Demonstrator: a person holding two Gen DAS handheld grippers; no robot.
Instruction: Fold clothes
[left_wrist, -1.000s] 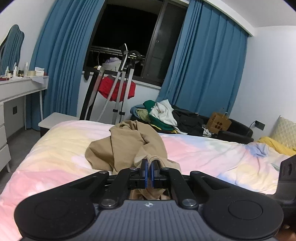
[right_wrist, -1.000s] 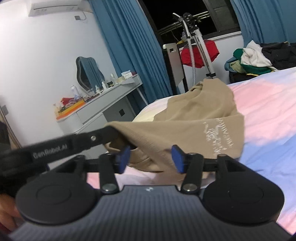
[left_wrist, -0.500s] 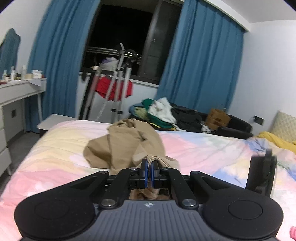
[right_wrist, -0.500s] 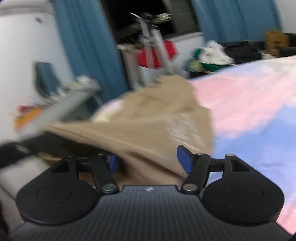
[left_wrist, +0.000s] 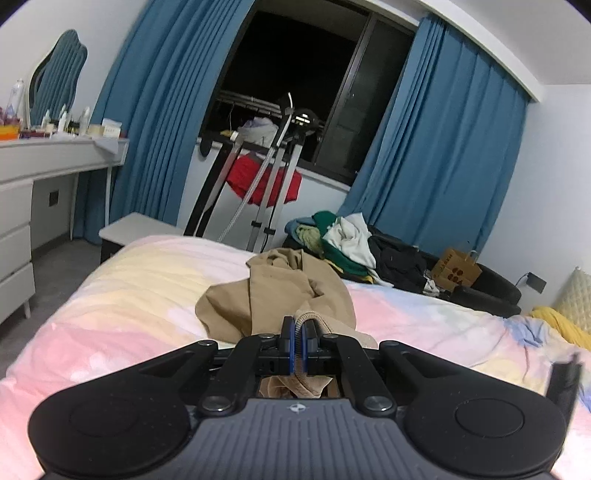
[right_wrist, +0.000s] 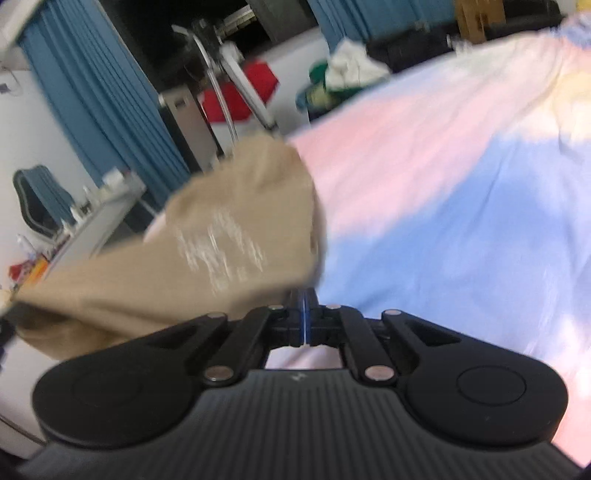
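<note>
1. The left gripper (left_wrist: 298, 334) is clamped on a ribbed edge of the tan garment (left_wrist: 291, 295); the fabric band curves up between its two blue-lined fingers, which are pressed together on it.
2. In the left wrist view the tan garment lies bunched on the bed (left_wrist: 122, 295), its heap at the middle of the mattress, with one part drawn toward the near edge into the gripper.
3. The right gripper (right_wrist: 304, 317) has its fingers brought together with only a thin blue line between them. The right wrist view is blurred, and the tan garment (right_wrist: 229, 243) meets the fingertips from the left; I cannot tell whether cloth is actually pinched there.
4. In that same view the garment hangs stretched from the far left toward the gripper, raised above the bed (right_wrist: 443, 206), and pale printed lettering shows on its face.
5. The bed cover is pastel, with pink, yellow and blue patches.
6. Beyond the far side of the bed stand a metal rack (left_wrist: 273, 177) with a red cloth (left_wrist: 264, 182) draped on it, and to its right a pile of clothes (left_wrist: 343, 243) on a dark sofa.
7. Blue curtains (left_wrist: 439, 166) frame a dark window; a white dressing surface (left_wrist: 51, 155) with bottles stands at the far left.
</note>
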